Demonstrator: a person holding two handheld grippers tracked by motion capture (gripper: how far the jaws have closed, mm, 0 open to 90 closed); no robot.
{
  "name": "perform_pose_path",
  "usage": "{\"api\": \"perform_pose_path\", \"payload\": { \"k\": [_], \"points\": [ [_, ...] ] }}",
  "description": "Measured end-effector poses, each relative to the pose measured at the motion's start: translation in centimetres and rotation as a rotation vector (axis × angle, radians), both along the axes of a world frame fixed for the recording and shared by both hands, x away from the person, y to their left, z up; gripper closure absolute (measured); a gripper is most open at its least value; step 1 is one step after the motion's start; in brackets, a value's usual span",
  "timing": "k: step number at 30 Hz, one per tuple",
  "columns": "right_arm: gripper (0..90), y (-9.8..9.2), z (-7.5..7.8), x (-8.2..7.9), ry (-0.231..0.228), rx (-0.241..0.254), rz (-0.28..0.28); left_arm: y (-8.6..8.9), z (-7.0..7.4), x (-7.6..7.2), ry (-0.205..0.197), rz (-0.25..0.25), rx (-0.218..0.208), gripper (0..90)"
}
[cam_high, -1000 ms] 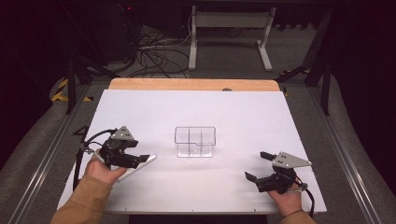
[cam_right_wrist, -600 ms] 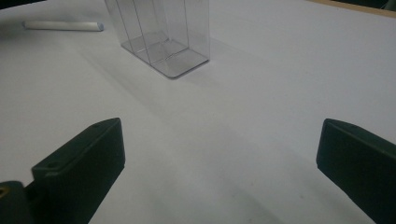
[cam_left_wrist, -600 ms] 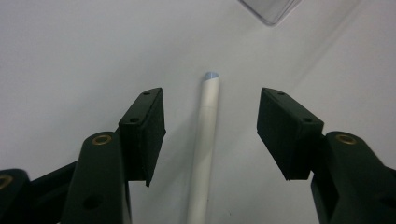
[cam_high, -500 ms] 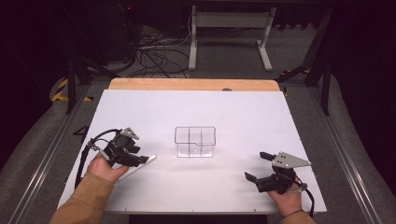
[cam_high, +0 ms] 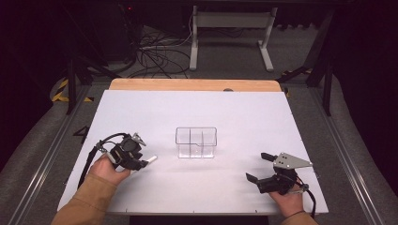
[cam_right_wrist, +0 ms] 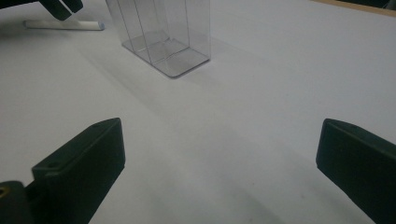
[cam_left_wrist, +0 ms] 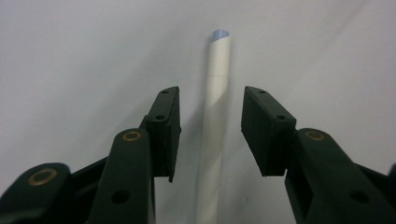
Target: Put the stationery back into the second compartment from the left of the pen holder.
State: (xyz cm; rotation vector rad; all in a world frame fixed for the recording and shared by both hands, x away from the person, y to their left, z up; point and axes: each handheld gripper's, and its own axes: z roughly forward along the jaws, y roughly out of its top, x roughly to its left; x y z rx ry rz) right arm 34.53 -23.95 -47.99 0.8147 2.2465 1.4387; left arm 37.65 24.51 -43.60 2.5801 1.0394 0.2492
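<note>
A thin white stick [cam_left_wrist: 214,140] lies flat on the white table [cam_high: 244,117]. It looks like a rolled paper tube or a piece of chalk, with a small bluish end far from the camera in the left gripper view. I cannot tell for sure what it is made of. It looks very light. It looks stiff too, but so thin that a hard squeeze might crush or snap it. It is round, so it could roll away if bumped. A good place to take hold is near its middle, with one jaw on each long side.

The left hand-held gripper [cam_left_wrist: 210,126] is right over the stick. Its two black jaws are spread apart, and the stick runs up between them, in the lower middle of the left gripper view. The jaws are not touching it; there is a small gap on each side. In the high view this left hand-held gripper [cam_high: 143,157] sits in the lower left of the frame, and the white end of the stick [cam_high: 151,159] pokes out to the right of it.

A clear plastic box [cam_high: 196,142] with little walls inside stands in the middle of the table, near the stick but apart from it. It looks empty.

The right hand-held gripper [cam_high: 257,167] is in the lower right of the high view, well apart from the stick. Its jaws are spread wide and hold nothing.
</note>
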Motion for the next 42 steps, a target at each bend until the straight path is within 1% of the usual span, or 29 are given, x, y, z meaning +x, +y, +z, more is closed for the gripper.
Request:
{"api": "perform_pose_path", "payload": {
  "k": [3, 4, 6, 8, 14, 15, 17, 18, 21, 30, 37, 40, 42],
  "points": [
    [1.7, 0.0, 0.0, 0.0, 0.0, 0.0, 0.0, -0.3, -0.2, 0.0, 0.019, -0.001, 0.024, 62.8],
    [1.7, 0.0, 0.0, 0.0, 0.001, 0.0, 0.0, -0.3, -0.3, 0.0, 0.018, -0.007, 0.032, 63.9],
    [1.7, 0.0, 0.0, 0.0, 0.001, 0.0, 0.0, -0.5, -0.4, 0.1, 0.023, -0.01, 0.042, 66.5],
    [1.7, 0.0, 0.0, 0.0, 0.002, -0.001, 0.0, -0.6, -0.6, 0.1, 0.038, -0.011, 0.047, 68.8],
    [1.7, 0.0, 0.0, 0.0, 0.002, -0.001, -0.001, -0.9, -0.9, 0.2, 0.042, -0.012, 0.07, 73.9],
    [1.7, 0.0, 0.0, 0.0, 0.002, -0.001, -0.001, -0.9, -0.9, 0.2, 0.048, -0.015, 0.081, 74.6],
    [1.7, 0.0, 0.0, 0.0, 0.002, -0.001, -0.001, -1.0, -1.0, 0.1, 0.052, -0.005, 0.089, 76.5],
    [1.7, 0.0, 0.0, 0.0, 0.002, -0.002, -0.001, -0.9, -1.0, 0.2, 0.047, -0.017, 0.093, 76.5],
    [1.8, 0.0, 0.0, 0.0, 0.002, -0.002, -0.001, -1.1, -1.3, 0.2, 0.046, -0.016, 0.105, 77.2],
    [1.8, 0.0, 0.0, 0.0, 0.003, -0.004, 0.001, -1.2, -1.2, 0.2, 0.041, -0.018, 0.116, 77.8],
    [1.9, 0.0, 0.0, 0.0, 0.002, -0.003, 0.001, -1.1, -1.1, 0.2, 0.046, -0.02, 0.108, 78.1],
    [1.9, 0.0, 0.0, 0.0, 0.002, -0.003, 0.0, -1.2, -0.7, 0.0, 0.027, -0.023, 0.108, 78.2],
    [1.9, 0.0, 0.0, 0.0, 0.002, -0.003, 0.001, -1.3, -0.1, -0.2, 0.018, -0.02, 0.095, 78.2]
  ]
}}
